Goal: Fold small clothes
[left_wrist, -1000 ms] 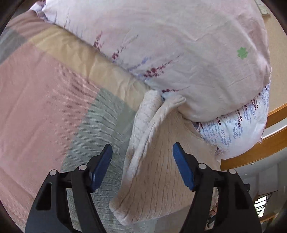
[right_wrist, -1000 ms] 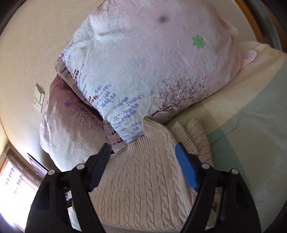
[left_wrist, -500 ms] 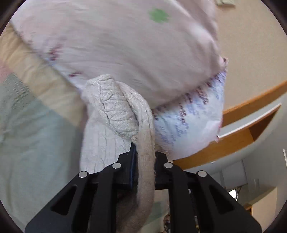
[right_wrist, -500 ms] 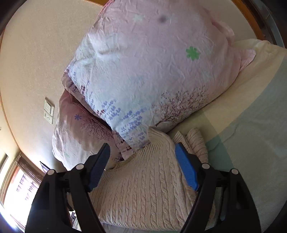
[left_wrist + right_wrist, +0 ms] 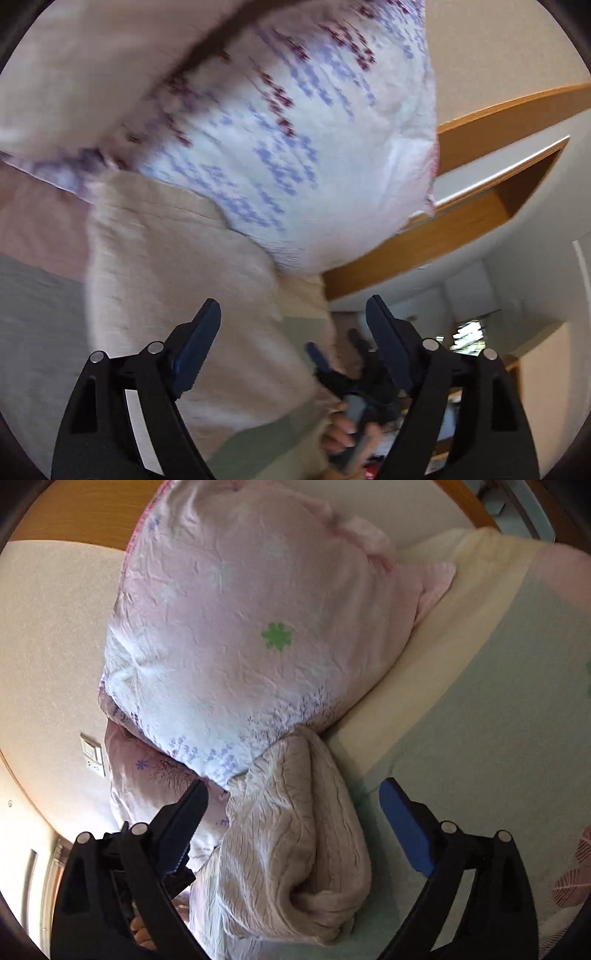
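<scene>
A beige cable-knit sweater [image 5: 295, 834] lies folded in a thick bundle on the bed, its far end tucked against a floral pillow [image 5: 240, 635]. My right gripper [image 5: 291, 823] is open and hovers over the bundle, one finger on each side, not touching it. In the blurred left wrist view the sweater [image 5: 177, 288] lies flat below the pillow [image 5: 295, 147]. My left gripper [image 5: 293, 332] is open and empty above the sweater's near edge. The right gripper [image 5: 334, 350] shows past it, held by a hand.
A second pink floral pillow [image 5: 147, 771] lies under the first, against the wall. The bed cover [image 5: 480, 720] has green, cream and pink blocks. A wooden headboard rail [image 5: 498, 122] and a wall switch [image 5: 92, 757] stand behind.
My left gripper was shut on a fold of the sweater half a second ago; it has let go and opened. The sweater now lies folded over. My right gripper rose and shifted slightly.
</scene>
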Demonstrator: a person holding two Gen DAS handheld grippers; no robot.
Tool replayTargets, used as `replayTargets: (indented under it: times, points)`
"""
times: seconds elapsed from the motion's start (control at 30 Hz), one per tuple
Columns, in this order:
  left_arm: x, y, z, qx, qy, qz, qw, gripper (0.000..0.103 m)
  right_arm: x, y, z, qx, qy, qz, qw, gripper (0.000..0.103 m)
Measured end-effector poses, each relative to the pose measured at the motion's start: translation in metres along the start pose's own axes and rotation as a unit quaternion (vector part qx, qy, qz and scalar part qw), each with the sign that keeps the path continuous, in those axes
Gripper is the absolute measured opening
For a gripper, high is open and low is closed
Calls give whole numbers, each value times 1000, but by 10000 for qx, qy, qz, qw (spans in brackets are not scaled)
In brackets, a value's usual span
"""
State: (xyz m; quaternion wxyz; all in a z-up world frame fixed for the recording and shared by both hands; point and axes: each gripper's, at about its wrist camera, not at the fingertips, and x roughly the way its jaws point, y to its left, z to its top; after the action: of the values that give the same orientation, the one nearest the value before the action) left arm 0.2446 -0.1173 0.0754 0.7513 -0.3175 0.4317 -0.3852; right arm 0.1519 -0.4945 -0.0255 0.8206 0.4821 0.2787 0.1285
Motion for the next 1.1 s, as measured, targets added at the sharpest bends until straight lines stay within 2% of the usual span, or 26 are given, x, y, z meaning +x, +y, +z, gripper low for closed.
replayTargets:
  times: [0.07, 0.1, 0.17, 0.27, 0.33, 0.4, 0.43, 0.47, 0.5, 0.57, 0.63, 0.7, 0.73, 0.8, 0.83, 0.9, 0.93, 0.97, 1.0, 1.03, 1.07, 1.1]
  points:
    - [-9, 16, -2, 116, 72, 808, 9966, 81, 17, 1, -4, -4, 391, -138, 9991, 93]
    - [-12, 24, -5, 174, 103, 1178, 9928, 82, 26, 3, -7, -43, 589, -157, 9981, 93]
    - [-17, 43, -14, 258, 211, 1839, 9824, 89, 42, 6, -13, -136, 901, -209, 9956, 93]
    - [-3, 60, -31, 306, 502, 2351, 9702, 89, 54, 15, -24, -561, 1043, -521, 9916, 93]
    - [0, 72, -41, 354, 534, 2417, 9682, 91, 59, 21, -31, -797, 1097, -586, 9890, 90]
    - [5, 74, -48, 311, 352, 2291, 9723, 91, 66, 22, -40, -840, 1261, -459, 9874, 50]
    - [7, 76, -51, 257, 373, 2011, 9785, 90, 67, 22, -43, -850, 1224, -388, 9881, 34]
    - [12, 77, -51, 192, 415, 1668, 9849, 73, 66, 24, -45, -869, 1163, -304, 9889, 30]
    - [13, 80, -51, 90, 452, 1473, 9880, 66, 64, 26, -47, -862, 1117, -158, 9899, 29]
    - [1, 83, -47, 1, 395, 1210, 9919, 40, 59, 34, -54, -773, 1083, 227, 9909, 25]
    - [-31, 85, -43, 144, 366, 946, 9947, 37, 58, 55, -71, -1029, 1211, 453, 9863, 24]
    - [-76, 77, -43, 635, 99, 1088, 9920, 37, 67, 78, -97, -1376, 1531, 578, 9769, 24]
    - [-97, 76, -44, 851, -19, 1194, 9892, 38, 75, 87, -110, -1568, 1686, 504, 9718, 23]
    - [-125, 82, -42, 1078, -68, 1729, 9790, 48, 99, 93, -130, -1757, 1987, 134, 9641, 26]
    - [-135, 88, -43, 1169, -136, 2207, 9682, 55, 108, 94, -136, -1879, 2025, -243, 9608, 30]
    - [-160, 98, -48, 1415, -416, 3273, 9333, 58, 105, 100, -143, -2173, 1716, -945, 9562, 48]
    - [-170, 98, -53, 1507, -507, 3586, 9199, 69, 92, 104, -144, -2343, 1354, -1324, 9535, 58]
    - [-183, 98, -60, 1588, -602, 3746, 9115, 77, 73, 107, -144, -2516, 949, -1720, 9477, 73]
    - [-193, 97, -69, 1645, -678, 3797, 9078, 81, 57, 111, -147, -2633, 616, -2006, 9416, 82]
    - [-200, 95, -79, 1662, -686, 3837, 9058, 92, 41, 115, -154, -2686, 359, -2121, 9389, 95]
    - [-204, 94, -90, 1630, -670, 3991, 8998, 102, 25, 114, -158, -2698, 221, -2123, 9390, 100]
    - [-200, 90, -100, 1607, -672, 4144, 8933, 102, 11, 113, -165, -2683, 167, -2209, 9375, 101]
